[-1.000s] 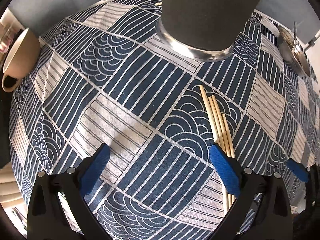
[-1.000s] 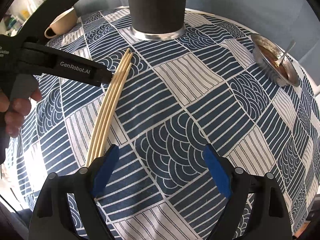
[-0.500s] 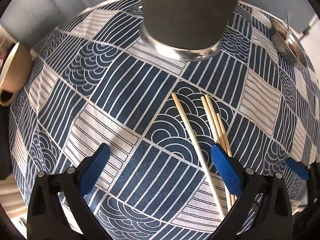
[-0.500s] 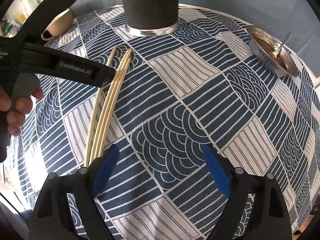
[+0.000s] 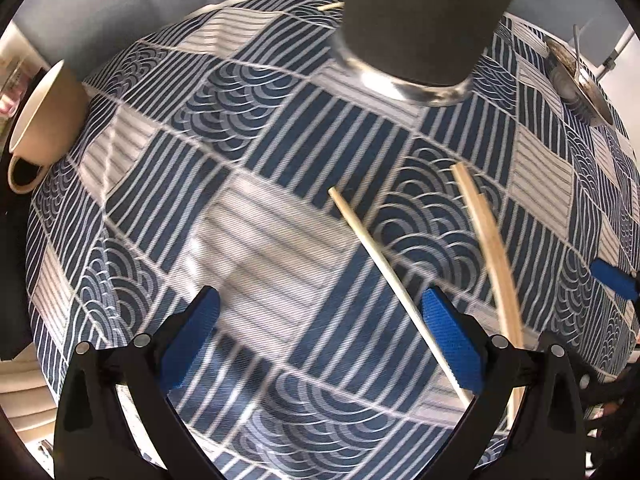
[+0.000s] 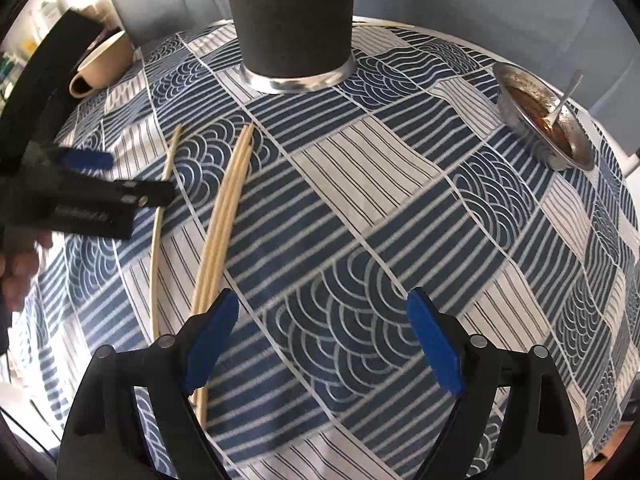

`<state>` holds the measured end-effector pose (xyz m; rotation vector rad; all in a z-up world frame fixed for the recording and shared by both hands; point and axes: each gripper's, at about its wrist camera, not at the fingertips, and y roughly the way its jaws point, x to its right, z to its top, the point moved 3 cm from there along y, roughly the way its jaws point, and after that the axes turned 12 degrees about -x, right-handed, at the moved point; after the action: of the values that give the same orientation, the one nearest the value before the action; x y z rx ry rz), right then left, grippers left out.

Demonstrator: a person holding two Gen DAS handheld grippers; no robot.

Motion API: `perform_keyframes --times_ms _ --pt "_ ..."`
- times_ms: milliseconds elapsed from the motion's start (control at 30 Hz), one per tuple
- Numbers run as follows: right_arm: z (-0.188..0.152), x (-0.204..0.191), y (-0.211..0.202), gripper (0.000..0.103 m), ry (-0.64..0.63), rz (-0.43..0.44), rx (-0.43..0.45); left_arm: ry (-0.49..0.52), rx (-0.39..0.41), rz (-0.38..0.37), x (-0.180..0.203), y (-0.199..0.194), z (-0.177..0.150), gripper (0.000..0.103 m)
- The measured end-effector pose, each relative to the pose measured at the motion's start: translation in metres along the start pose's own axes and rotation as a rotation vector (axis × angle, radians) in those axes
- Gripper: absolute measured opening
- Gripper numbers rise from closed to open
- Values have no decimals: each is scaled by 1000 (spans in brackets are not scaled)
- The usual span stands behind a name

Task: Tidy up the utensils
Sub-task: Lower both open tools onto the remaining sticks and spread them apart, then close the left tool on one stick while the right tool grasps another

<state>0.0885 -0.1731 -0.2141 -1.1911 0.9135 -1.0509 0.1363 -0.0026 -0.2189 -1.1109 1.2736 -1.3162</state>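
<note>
Several bamboo chopsticks lie on the blue patterned tablecloth. One chopstick (image 5: pixel 384 260) lies apart from the bundle (image 5: pixel 494 248) and runs past the right finger of my open, empty left gripper (image 5: pixel 320 344). In the right wrist view the single chopstick (image 6: pixel 160 220) lies left of the bundle (image 6: pixel 224 224). My right gripper (image 6: pixel 320 344) is open and empty, its left finger over the bundle's near end. The tall dark holder (image 5: pixel 424 20) (image 6: pixel 292 20) stands at the back.
A beige mug (image 5: pixel 44 116) (image 6: pixel 104 64) lies on its side at the far left. A dirty metal bowl (image 6: pixel 544 116) with a spoon sits at the far right, also in the left wrist view (image 5: pixel 576 80). The left gripper (image 6: pixel 80 192) shows in the right wrist view.
One chopstick has been pushed left, away from the bundle, and the gap has widened. My left gripper has swung left. Both grippers stayed open.
</note>
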Motion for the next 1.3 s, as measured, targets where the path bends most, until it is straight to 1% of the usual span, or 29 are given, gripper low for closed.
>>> perform_keyframes --times_ms 167,267,333,400,500,567,667,700,733,767,800,900,967,1000,1100,1133,1167,1233,1300 --pt "13 -2 7 82 46 52 -23 21 10 0 -19 -3 -10 98" --pt "17 -5 9 84 52 36 -21 21 19 2 -25 -5 -14 99" --pt "19 -9 9 84 41 28 -31 11 22 4 -22 -7 -21 99" --pt "22 -15 8 85 29 4 -30 3 25 6 -24 -7 -20 99" --pt "26 -23 10 84 13 3 -54 1 34 8 -24 -6 -23 99" --pt "27 -28 15 84 -4 -34 -87 -1 35 9 -22 -8 -28 99" --pt "27 -23 17 84 -6 -71 -94 16 28 9 -21 -8 -24 99" --pt "26 -19 17 83 1 -67 -101 25 28 8 -22 -8 -26 99" --pt "24 -13 18 79 13 -39 -110 32 29 8 -15 -6 -21 98" --pt "24 -10 18 74 26 -14 -117 41 31 7 -15 -7 -22 98" --pt "24 -8 18 71 21 -17 -115 46 31 6 -12 -7 -21 98" --pt "23 -7 21 71 9 6 -123 48 37 5 -11 -9 -25 98" --pt "25 -3 19 70 45 70 -116 48 38 5 -16 -7 -23 98" --pt "26 -1 18 70 61 78 -113 47 39 5 -16 -7 -24 98" --pt "27 5 19 70 94 35 -101 48 38 5 -16 -8 -23 99" --pt "27 7 22 70 102 29 -105 46 37 5 -16 -8 -23 99" --pt "29 10 23 72 103 40 -103 44 36 6 -17 -8 -24 99" --pt "31 7 25 72 82 19 -97 40 35 6 -19 -7 -26 99" --pt "30 3 21 73 65 -24 -96 33 35 6 -20 -6 -25 99"
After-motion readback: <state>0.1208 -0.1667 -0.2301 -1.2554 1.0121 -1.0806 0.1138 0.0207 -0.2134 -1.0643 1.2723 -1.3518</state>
